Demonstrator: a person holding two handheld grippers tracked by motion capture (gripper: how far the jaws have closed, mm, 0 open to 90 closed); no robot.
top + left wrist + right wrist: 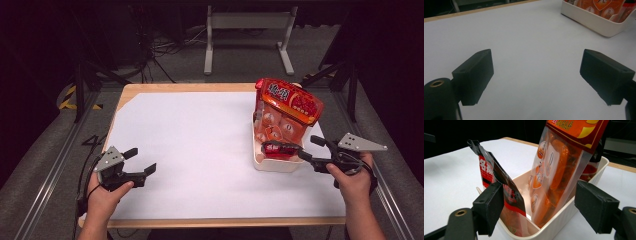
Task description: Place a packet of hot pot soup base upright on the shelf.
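Right hand-held gripper (537,207) jaws apart beside red-black snack packet (499,182), upright in tray (564,220).

Left tongs (141,161): jaws spread wide, held low at near left. Right tongs (309,148): jaws parted, extended forward from right hand (353,181).

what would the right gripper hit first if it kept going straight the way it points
Probably the small red and black packet at the near end of the white bin. It already leans by one jaw of the right gripper. The bin's near wall lies just below that line, so depth is uncertain.
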